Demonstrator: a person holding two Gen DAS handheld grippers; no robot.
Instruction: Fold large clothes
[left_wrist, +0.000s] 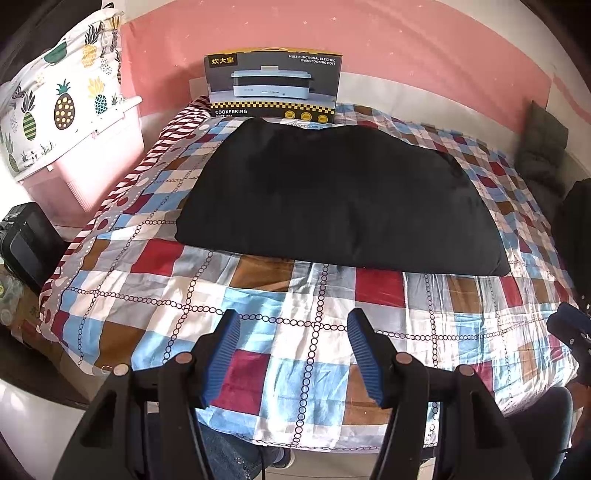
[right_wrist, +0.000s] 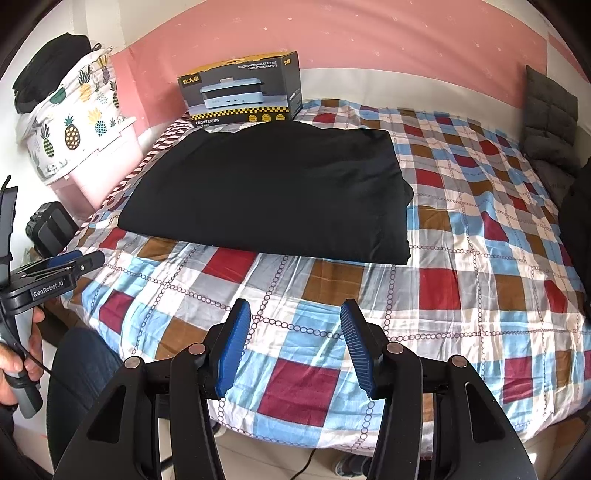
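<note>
Reading "COOKERKING", box (left_wrist: 273, 86) stands behind black garment (left_wrist: 332, 199); both claws wide, empty.

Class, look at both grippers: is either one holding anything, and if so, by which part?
Nothing is held. The left gripper and right gripper both stand open over the checked bedcover, short of the folded black garment.

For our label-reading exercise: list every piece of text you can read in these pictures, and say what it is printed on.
"COOKERKING": box front, bottom left.
"MULTIFUNCTIONAL ELECTRIC OVEN (COOKING POT)": box, top right.
"GenRobot.AI": left hand-held gripper body.
Unreadable: Chinese logo at the box's top left, small line under the brand, three round badges.
</note>
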